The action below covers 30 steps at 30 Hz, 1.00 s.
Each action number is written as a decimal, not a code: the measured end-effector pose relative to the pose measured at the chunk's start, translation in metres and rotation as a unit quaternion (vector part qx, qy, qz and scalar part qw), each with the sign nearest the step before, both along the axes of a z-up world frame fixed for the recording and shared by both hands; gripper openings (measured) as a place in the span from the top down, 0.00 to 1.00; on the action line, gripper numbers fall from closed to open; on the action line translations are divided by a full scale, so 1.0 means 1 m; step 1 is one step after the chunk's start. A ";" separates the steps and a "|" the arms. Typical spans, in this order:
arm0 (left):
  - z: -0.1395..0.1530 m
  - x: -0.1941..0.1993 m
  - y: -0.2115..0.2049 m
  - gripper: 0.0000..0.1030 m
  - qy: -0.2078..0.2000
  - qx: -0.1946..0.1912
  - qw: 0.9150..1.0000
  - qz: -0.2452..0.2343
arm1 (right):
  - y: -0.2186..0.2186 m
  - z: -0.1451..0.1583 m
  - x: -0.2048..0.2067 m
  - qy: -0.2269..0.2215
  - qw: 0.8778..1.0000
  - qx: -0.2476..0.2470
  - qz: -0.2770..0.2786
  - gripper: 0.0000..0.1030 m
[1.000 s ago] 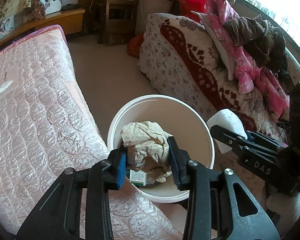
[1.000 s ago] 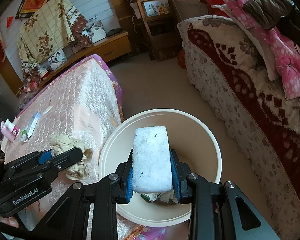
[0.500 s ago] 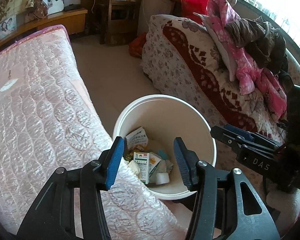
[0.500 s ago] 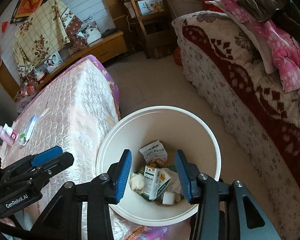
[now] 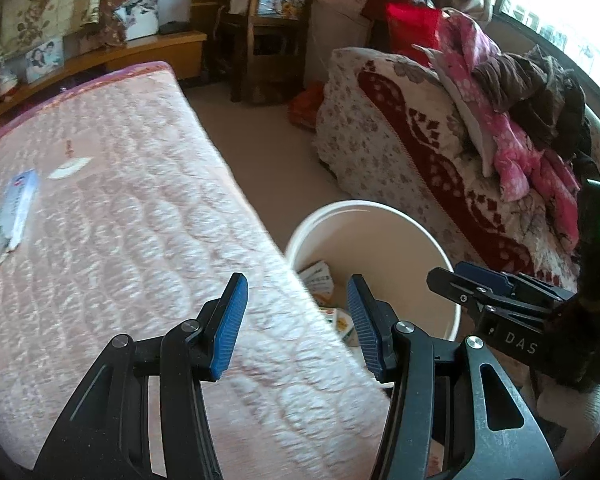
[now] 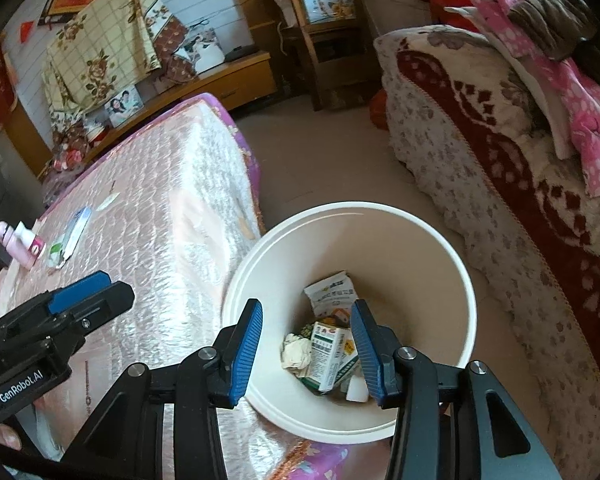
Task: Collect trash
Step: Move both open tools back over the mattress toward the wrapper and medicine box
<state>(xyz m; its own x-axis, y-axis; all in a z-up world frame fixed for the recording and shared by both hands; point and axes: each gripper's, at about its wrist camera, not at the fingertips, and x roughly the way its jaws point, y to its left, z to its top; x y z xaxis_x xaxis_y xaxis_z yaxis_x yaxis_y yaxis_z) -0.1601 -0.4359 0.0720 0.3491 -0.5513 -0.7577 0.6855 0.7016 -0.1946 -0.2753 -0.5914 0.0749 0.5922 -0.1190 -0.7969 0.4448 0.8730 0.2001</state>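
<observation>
Sunlit bedroom floor is seen between the pink mattress (image 6: 172, 216) and a quilted sofa (image 6: 480, 168), with the white bin (image 6: 466, 280) wedged against the mattress edge. Both loads have just been dropped: the left tongs (image 5: 296, 320) and right tongs (image 6: 306, 348) are now released and empty, jaws just opened. Crumpled paper (image 6: 296, 354) and cartons (image 6: 328, 354) are seen inside. More litter (image 6: 74, 236) is left farther up the mattress, across unobstructed quilting.
</observation>
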 end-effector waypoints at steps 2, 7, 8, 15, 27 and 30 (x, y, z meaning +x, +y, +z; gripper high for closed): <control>0.001 0.004 0.011 0.51 -0.002 0.000 1.000 0.011 | 0.006 0.001 0.004 0.000 1.000 -0.001 0.006 0.57; 0.003 0.015 0.038 0.51 -0.005 0.000 0.999 0.038 | 0.025 0.005 0.017 -0.002 1.000 -0.003 0.024 0.57; 0.004 0.018 0.045 0.51 -0.005 0.000 0.999 0.044 | 0.029 0.006 0.021 -0.003 1.000 -0.003 0.029 0.57; 0.008 0.032 0.088 0.51 -0.011 0.001 0.997 0.081 | 0.065 0.010 0.045 -0.004 0.998 -0.003 0.062 0.56; 0.001 0.072 0.178 0.51 -0.010 0.017 0.987 0.161 | 0.136 -0.001 0.092 0.011 0.990 -0.001 0.139 0.56; -0.002 0.095 0.201 0.51 -0.006 0.023 0.981 0.191 | 0.151 -0.004 0.101 0.015 0.988 0.000 0.155 0.56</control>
<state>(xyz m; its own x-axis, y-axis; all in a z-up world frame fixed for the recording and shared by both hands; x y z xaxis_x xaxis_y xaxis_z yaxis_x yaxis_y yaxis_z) -0.0652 -0.2344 0.0704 0.5323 -0.3432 -0.7738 0.3727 0.9158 -0.1498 -0.1738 -0.4400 0.0707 0.5768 0.0645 -0.8143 0.1607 0.9684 0.1906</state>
